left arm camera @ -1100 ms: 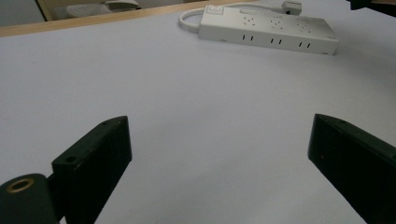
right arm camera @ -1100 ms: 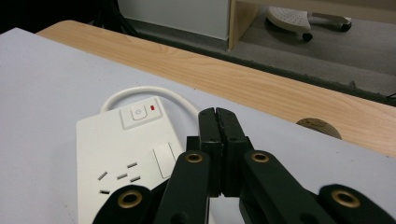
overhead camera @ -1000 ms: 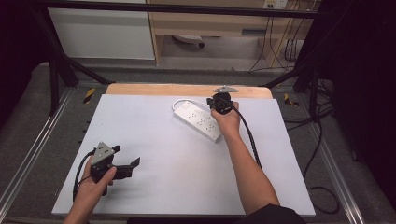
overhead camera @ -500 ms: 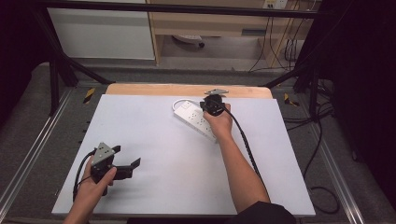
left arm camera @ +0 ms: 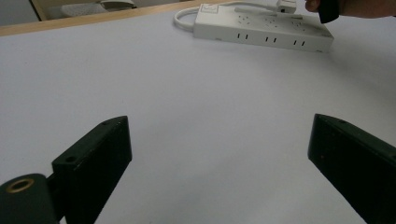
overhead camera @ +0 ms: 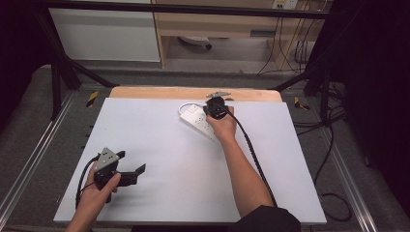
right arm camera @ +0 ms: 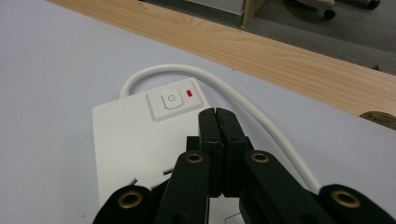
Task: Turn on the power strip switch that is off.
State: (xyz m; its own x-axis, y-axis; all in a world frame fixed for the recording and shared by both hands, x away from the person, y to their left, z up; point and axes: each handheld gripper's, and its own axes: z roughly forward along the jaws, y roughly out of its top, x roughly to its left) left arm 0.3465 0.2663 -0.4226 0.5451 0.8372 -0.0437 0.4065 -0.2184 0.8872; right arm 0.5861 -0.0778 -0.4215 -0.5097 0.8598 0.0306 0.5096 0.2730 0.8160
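High view: a white power strip (overhead camera: 199, 121) is seen lying on the desk (overhead camera: 159, 145) just above the centre of the frame, close to the wooden strip (overhead camera: 145, 93) along the far edge, with its white cord (overhead camera: 183, 107) looping off its upper left end. The right hand-held gripper (overhead camera: 211, 109) is held over that end of the power strip, its jaws pressed flat together with nothing between them. In the right gripper view the closed tips are seen just below the white power button (right arm camera: 171, 100), beside which a small red indicator (right arm camera: 189, 93) is shown; whether the tips touch the casing cannot be told. The left hand-held gripper (overhead camera: 136, 172) is kept at the lower left of the high view, well apart from the power strip, with its jaws spread wide and empty over bare desk.

The step in hand is judged to be the approach to the switch, the shut jaws being used as a single poking finger. For the next move, the tips would need to be carried a little further toward the button and pressed straight down on its centre. A light, square push is called for, since an oblique one could slide the power strip across the smooth surface.
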